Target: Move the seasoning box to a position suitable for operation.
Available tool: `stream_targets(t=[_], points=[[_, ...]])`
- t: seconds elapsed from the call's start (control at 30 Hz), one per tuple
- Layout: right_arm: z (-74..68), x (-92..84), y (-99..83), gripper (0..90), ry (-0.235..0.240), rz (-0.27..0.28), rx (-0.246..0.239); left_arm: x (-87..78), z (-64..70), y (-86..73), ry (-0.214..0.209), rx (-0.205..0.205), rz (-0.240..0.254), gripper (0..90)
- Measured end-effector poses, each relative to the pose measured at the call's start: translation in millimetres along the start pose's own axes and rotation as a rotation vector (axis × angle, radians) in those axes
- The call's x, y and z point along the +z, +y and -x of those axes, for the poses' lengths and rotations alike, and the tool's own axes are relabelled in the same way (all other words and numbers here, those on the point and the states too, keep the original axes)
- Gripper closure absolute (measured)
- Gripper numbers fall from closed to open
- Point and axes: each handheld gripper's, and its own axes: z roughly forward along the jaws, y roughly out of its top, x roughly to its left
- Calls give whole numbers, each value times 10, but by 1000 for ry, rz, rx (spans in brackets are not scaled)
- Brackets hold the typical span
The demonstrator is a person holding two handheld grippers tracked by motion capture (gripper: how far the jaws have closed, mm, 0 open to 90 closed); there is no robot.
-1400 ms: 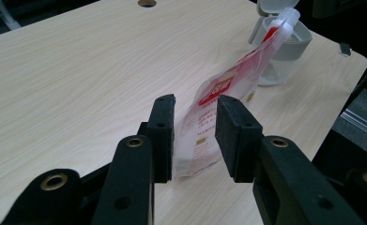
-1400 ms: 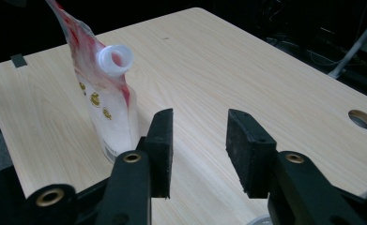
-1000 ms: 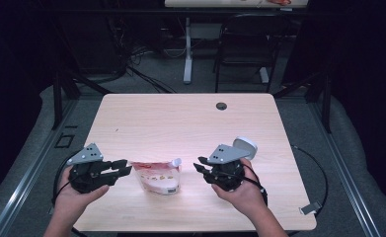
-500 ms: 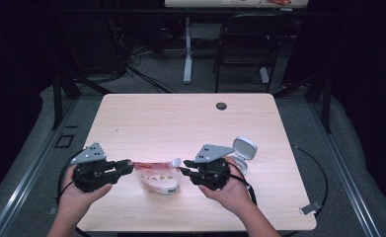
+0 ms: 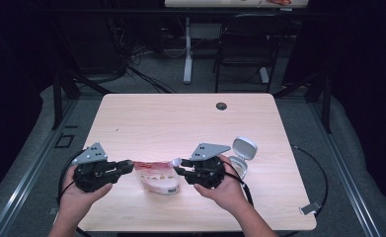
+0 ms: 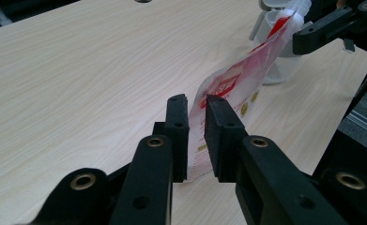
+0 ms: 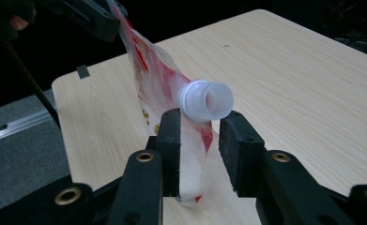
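A red and white spouted pouch (image 5: pixel 156 178) is stretched between my two grippers above the table's near edge. My left gripper (image 5: pixel 129 165) is shut on its left end; in the left gripper view the film (image 6: pixel 228 84) sits pinched between the two jaws (image 6: pixel 196 101). My right gripper (image 5: pixel 178 170) stands open at the pouch's other end. In the right gripper view its jaws (image 7: pixel 201 115) straddle the film (image 7: pixel 153 79) just below the white spout (image 7: pixel 207 101), with a gap on the right side.
A white container with its flip lid open (image 5: pixel 241 154) stands just right of my right hand. The wooden table (image 5: pixel 180 118) has a cable hole (image 5: pixel 221 106) at the back. A chair (image 5: pixel 240 44) and desk legs stand beyond the table.
My right gripper has moved left from beside the white container to the pouch's spout end. The left gripper has kept hold of the pouch and barely shifted.
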Motion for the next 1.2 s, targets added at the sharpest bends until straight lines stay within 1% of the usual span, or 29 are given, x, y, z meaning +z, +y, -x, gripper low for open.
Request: stream_targets(t=[0.03,0.27,0.3,0.4,0.6,0.7,0.77,0.93,1.03,1.07,1.2], points=[[-3,0,4,696,3,9,4,1,1,0,-1,0,0,819],[-13,-3,8,699,0,10,7,9,14,17,7,15,-5,868],[-11,-2,9,699,1,11,9,10,17,21,7,18,-7,895],[-7,0,13,700,0,10,12,20,32,33,26,39,-10,900],[-2,-3,16,701,-3,8,13,34,26,39,29,36,-2,900],[6,-18,14,700,-7,9,13,56,41,56,28,42,4,900],[16,-44,14,700,-13,10,14,58,46,65,27,45,4,900],[43,-132,-3,698,-31,15,14,105,92,117,15,46,23,900],[61,-171,-19,698,-35,18,16,160,123,154,7,54,25,900],[84,-215,-42,698,-44,14,20,188,135,167,2,56,24,900],[130,-278,-85,695,-59,6,26,272,172,196,-10,65,19,900]])
